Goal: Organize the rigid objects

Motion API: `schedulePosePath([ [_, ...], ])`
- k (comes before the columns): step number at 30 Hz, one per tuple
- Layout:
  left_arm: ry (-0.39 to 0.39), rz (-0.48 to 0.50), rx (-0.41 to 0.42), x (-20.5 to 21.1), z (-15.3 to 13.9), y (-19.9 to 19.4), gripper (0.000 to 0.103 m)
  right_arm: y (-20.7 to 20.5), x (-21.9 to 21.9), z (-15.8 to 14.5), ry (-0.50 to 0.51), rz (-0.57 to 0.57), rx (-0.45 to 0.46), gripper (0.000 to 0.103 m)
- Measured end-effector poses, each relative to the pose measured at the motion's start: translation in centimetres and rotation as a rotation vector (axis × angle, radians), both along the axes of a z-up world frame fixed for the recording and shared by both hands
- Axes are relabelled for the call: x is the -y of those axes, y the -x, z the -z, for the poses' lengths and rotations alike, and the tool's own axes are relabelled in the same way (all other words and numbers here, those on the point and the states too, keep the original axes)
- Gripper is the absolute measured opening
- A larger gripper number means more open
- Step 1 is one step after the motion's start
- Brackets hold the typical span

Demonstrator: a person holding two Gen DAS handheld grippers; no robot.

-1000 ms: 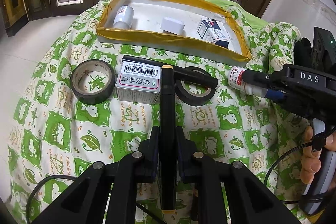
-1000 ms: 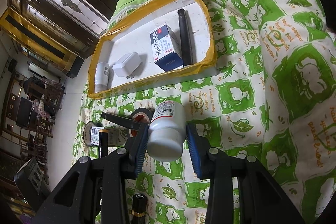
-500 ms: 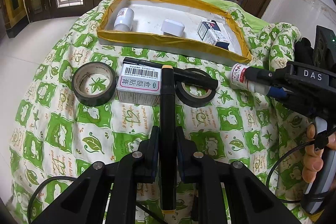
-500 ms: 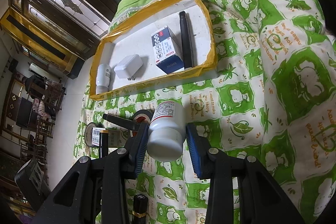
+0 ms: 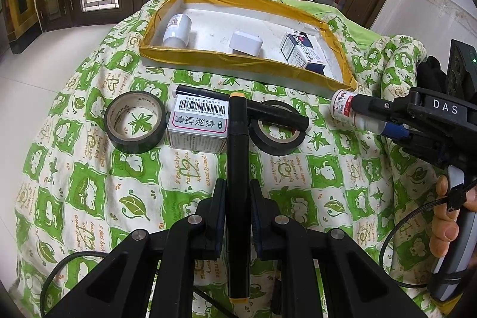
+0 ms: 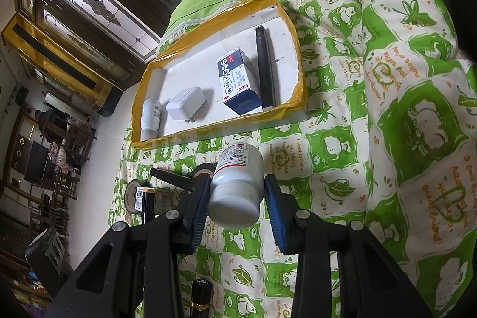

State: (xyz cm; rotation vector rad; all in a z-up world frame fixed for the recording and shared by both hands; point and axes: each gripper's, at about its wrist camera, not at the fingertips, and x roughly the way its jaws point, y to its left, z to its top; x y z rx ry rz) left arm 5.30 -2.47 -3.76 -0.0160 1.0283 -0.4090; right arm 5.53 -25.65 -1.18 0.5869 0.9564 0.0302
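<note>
Left wrist view. The left gripper (image 5: 237,206) pinches a black marker (image 5: 237,157) with orange end caps, held lengthwise between its fingers above a green leaf-print cloth (image 5: 89,184). Beyond the marker's far tip lie, left to right, a black tape roll (image 5: 135,122), a white ointment box (image 5: 198,124) with a barcode, a second black marker (image 5: 247,109) resting across the box and a second tape roll (image 5: 278,133). Farther off sits a white tray (image 5: 238,61) edged in yellow tape, holding a white bottle (image 5: 177,29), a white charger plug (image 5: 246,43) and a blue-and-white carton (image 5: 302,54). At the right, the right gripper (image 5: 362,112), held in a hand (image 5: 447,216), grips a white pill bottle (image 5: 347,109) just near the tray's near right corner.

Right wrist view. The right gripper (image 6: 235,189) is closed on the white pill bottle (image 6: 235,184), cap toward the camera, above the cloth (image 6: 342,139) near the tray (image 6: 292,106). In the tray lie the bottle (image 6: 150,121) at left, then the charger plug (image 6: 186,107), the carton (image 6: 238,79) and a black pen (image 6: 265,67) at right. The tape rolls, box and marker show at lower left, partly hidden.
</note>
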Motion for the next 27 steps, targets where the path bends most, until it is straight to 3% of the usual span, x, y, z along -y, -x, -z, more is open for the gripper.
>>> schedulePosePath([
  [27,0.0,-0.006,0.013,-0.17,-0.24,-0.03,0.014,0.2,0.0,-0.28,0.0,0.004,0.009,0.036],
])
